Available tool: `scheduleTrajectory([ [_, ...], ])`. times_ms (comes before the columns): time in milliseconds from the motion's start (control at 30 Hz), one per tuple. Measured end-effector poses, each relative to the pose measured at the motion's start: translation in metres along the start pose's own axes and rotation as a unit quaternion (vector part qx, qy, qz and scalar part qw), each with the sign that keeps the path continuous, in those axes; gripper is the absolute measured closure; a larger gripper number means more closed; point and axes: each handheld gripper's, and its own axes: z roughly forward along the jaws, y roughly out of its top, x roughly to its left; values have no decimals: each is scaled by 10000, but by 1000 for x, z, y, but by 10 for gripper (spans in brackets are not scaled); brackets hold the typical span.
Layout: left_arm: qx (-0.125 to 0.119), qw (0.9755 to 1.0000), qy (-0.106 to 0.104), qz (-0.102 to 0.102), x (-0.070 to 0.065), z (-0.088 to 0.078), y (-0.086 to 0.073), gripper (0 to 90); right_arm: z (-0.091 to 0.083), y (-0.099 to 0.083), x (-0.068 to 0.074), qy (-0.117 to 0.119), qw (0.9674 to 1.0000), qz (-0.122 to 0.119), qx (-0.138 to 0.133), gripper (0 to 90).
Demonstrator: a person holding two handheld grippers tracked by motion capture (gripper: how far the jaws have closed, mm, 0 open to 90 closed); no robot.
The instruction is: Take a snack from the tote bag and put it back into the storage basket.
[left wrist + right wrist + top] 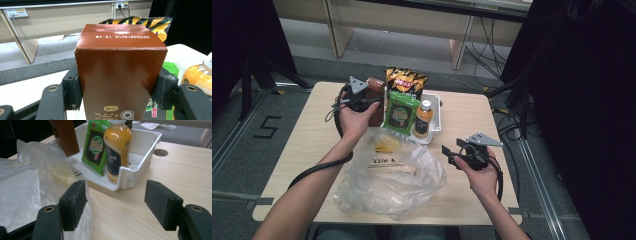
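Note:
A tall brown carton (120,70) stands upright between the pads of my left gripper (121,87), which is shut on its two sides. In the high view that gripper (371,104) holds the carton (375,90) at the left end of a white tray (437,131). The tray holds a green snack packet (401,111) and an orange drink bottle (423,119). My right gripper (448,156) hovers open over the table to the tray's right front, its jaws (116,202) wide apart with nothing between them, facing the bottle (117,147) and packet (96,145).
A crumpled clear plastic bag (389,177) lies on the near middle of the wooden table (464,110), reaching the tray's front. A black-and-yellow chips bag (406,80) stands behind the tray. Bare wood lies right of the tray (140,162).

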Motion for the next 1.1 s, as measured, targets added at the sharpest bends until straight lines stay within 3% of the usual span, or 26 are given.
scheduleTrajectory([
  [300,118,9999,51,-44,4,5,-11,371,1,0,-1,-47,10000,-76,-42,344],
  [367,143,9999,65,-39,5,7,-14,370,0,-1,-2,-84,9997,-212,3,344],
  [567,215,9997,62,-79,7,10,-20,367,2,-1,-2,-94,9997,-204,-83,343],
  [833,267,9996,57,-121,9,12,-26,362,1,-1,-3,-24,9998,-202,-1,342],
  [867,278,9995,57,-120,9,12,-25,362,2,-1,-5,-69,9995,-302,-46,342],
  [900,273,9995,57,-121,9,12,-25,362,2,-1,-3,-2,9999,-155,31,342],
  [1000,286,9995,72,-108,9,13,-25,360,2,-1,-2,-13,9998,-172,21,341],
  [1033,284,9995,80,-109,9,13,-25,359,2,-2,0,-33,10000,-41,38,342],
  [1100,289,9995,76,-107,9,14,-25,355,2,-1,0,-39,9999,-100,11,341],
])
